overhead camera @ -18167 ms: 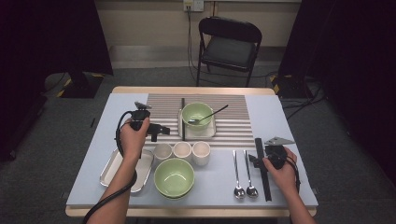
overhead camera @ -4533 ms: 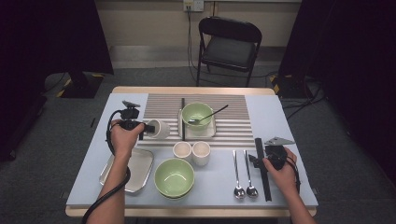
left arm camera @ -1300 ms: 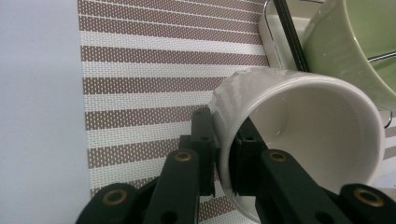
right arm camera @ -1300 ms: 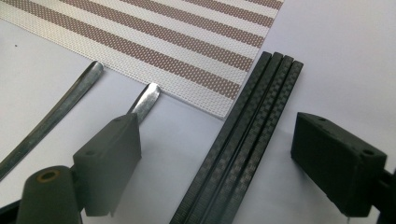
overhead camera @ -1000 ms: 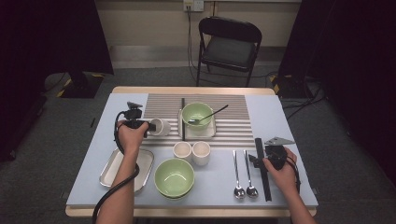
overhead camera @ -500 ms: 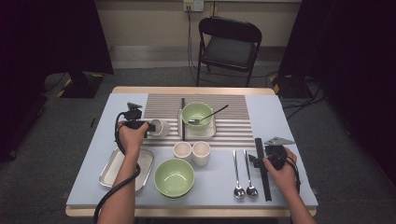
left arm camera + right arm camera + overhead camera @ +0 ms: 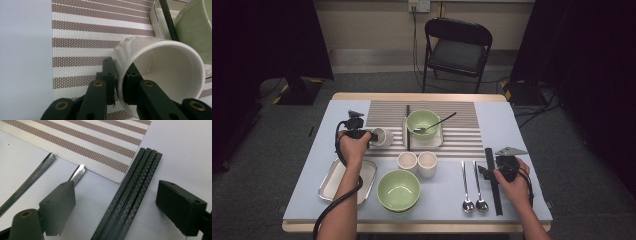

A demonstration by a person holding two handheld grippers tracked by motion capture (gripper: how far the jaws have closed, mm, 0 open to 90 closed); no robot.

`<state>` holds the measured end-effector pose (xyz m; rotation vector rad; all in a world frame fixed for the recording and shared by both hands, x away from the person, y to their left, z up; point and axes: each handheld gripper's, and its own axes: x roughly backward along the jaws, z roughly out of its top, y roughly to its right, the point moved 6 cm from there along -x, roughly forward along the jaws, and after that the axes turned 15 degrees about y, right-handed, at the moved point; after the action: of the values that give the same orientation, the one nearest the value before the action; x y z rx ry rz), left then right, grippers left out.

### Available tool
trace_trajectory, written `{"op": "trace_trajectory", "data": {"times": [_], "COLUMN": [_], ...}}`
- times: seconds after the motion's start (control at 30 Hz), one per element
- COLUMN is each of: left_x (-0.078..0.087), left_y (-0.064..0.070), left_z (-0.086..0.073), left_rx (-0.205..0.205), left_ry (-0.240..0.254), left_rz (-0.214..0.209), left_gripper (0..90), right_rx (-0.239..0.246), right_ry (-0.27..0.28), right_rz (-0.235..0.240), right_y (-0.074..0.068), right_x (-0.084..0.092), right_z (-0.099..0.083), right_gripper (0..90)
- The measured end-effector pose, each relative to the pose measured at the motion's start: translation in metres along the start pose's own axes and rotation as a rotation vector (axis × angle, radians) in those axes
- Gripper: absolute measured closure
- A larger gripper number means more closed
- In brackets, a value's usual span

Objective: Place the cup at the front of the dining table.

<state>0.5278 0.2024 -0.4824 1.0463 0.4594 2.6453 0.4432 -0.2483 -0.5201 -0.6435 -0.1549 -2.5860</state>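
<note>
Since the earliest frame, one white cup has left the row of three beside the large green bowl and now lies tilted on its side on the striped mat, toward the far left part of the surface; over the last second nothing has shifted. The left tongs are clamped on the white cup — in the left gripper view one jaw sits outside the wall and the other inside the rim, pinching the cup with its mouth turned toward the camera. Just beyond it stands a white tray holding a smaller green bowl with a spoon resting in it. Two remaining cups stand upright, close together, near the middle of the surface.

The right tongs sit near the right front corner with jaws wide apart — they straddle the black chopsticks without pressing on them. Two metal spoons lie side by side just left of the chopsticks, and a metal tray rests by the left front corner.
</note>
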Motion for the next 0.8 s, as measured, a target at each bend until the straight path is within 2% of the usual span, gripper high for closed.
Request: {"op": "trace_trajectory", "data": {"times": [0.2, 0.47, 0.8], "left_x": [-0.0001, 0.0008, 0.0011], "left_y": [0.0001, -0.0017, -0.0019], "left_z": [-0.0002, -0.0015, -0.002], "left_rx": [0.003, 0.026, 0.023], "left_ry": [0.006, 0.009, 0.02], "left_rz": [0.001, -0.008, -0.005], "left_gripper": [82.2, 82.1, 82.0], "right_rx": [0.0, 0.0, 0.0], "right_ry": [0.0, 0.0, 0.0], "right_rz": [0.0, 0.0, 0.0], "right_y": [0.0, 0.0, 0.0], "right_x": [0.0, 0.0, 0.0], "right_z": [0.0, 0.0, 0.0], "right_gripper": [15.2, 15.2, 15.2]}}
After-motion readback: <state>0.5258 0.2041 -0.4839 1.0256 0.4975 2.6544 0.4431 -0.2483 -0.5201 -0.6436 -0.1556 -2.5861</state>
